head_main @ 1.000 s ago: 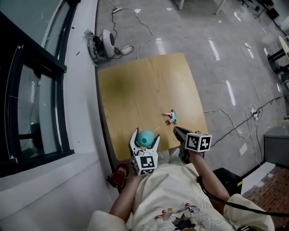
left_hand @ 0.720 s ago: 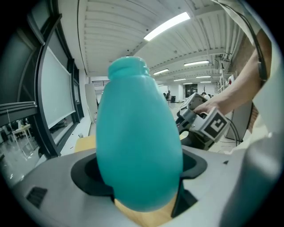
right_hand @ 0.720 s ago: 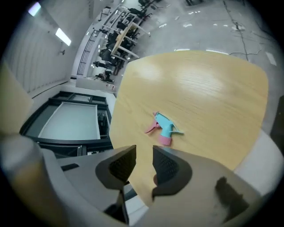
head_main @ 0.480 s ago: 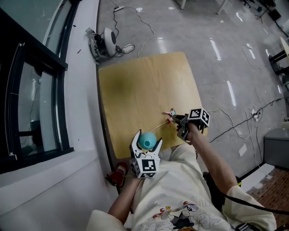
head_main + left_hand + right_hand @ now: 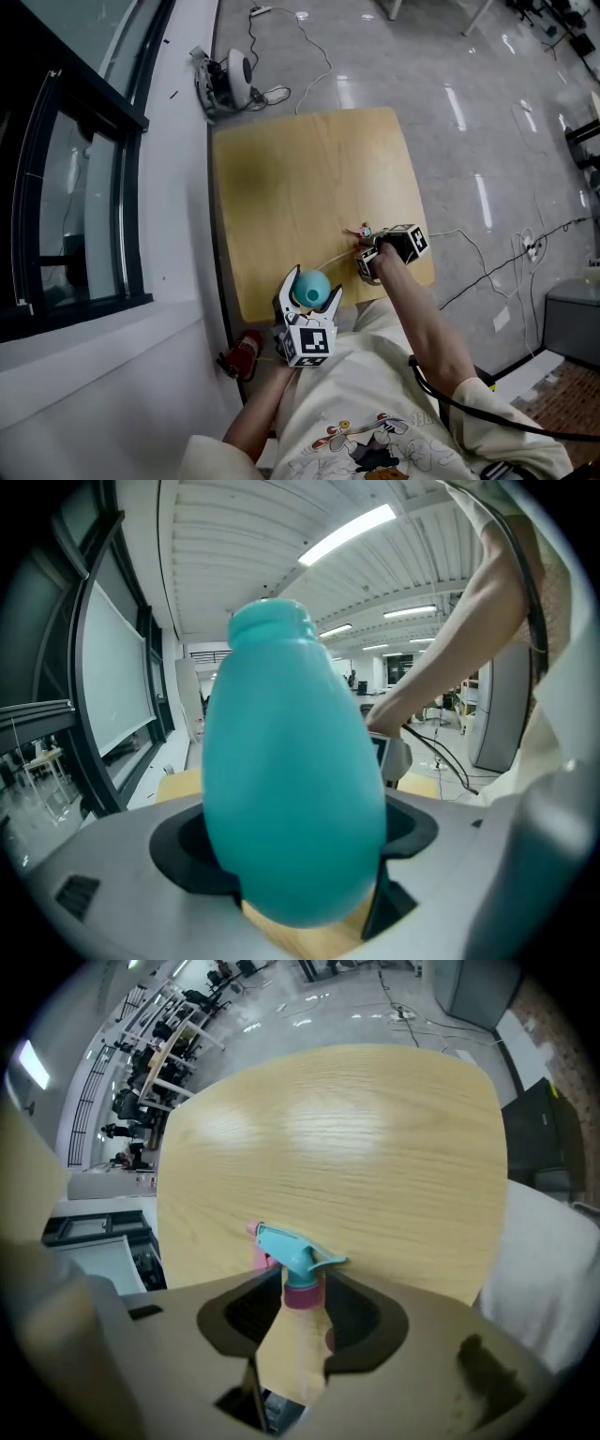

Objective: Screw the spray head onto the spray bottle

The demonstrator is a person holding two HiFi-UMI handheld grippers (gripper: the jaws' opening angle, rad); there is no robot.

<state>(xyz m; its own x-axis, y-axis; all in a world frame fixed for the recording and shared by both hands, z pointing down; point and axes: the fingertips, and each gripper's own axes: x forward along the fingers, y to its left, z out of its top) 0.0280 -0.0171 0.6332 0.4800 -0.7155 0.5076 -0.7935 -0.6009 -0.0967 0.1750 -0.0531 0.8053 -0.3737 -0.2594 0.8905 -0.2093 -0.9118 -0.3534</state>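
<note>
The left gripper (image 5: 308, 292) is clamped on the teal spray bottle (image 5: 291, 789), upright over the wooden table's (image 5: 300, 178) near edge; the right gripper (image 5: 300, 1281) points down at the table's near right corner; its jaws have just been opening and stand apart, with the spray head (image 5: 292, 1258) lying on the tabletop between their tips.

The teal egg-shaped plastic bottle (image 5: 291, 799) fills the left gripper view and hides the pads of the left gripper (image 5: 302, 897). In the head view, the teal-and-pink plastic spray head (image 5: 365, 232) is too small for detail.
</note>
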